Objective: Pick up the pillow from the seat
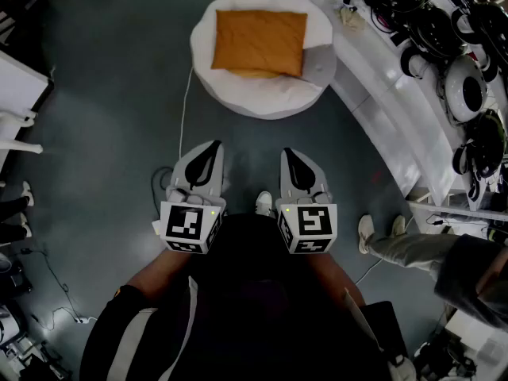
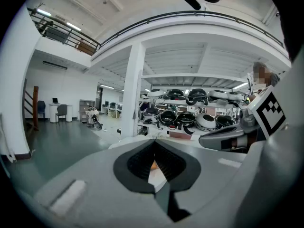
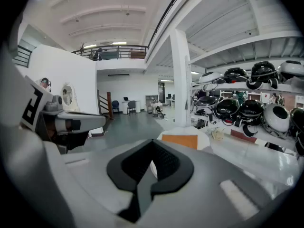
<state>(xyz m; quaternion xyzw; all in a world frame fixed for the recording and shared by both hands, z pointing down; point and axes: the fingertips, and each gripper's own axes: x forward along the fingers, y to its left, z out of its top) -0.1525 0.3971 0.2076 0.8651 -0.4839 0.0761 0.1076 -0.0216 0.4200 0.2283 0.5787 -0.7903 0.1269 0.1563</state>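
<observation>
An orange pillow (image 1: 259, 42) lies flat on a round white seat (image 1: 262, 94) at the top middle of the head view. The right gripper view shows the pillow (image 3: 181, 141) ahead, just past the jaws, on the seat (image 3: 205, 140). Only a sliver of the pillow (image 2: 153, 165) peeps between the left jaws. My left gripper (image 1: 208, 152) and right gripper (image 1: 289, 158) hang side by side over the grey floor, well short of the seat. Both are shut with nothing between their fingers.
A long white curved counter (image 1: 397, 101) runs along the right, with shelves of black and white helmets (image 1: 464, 86) behind it. A person's legs and shoes (image 1: 381, 232) stand at the right. A white cable (image 1: 184, 109) trails over the floor to the seat's left.
</observation>
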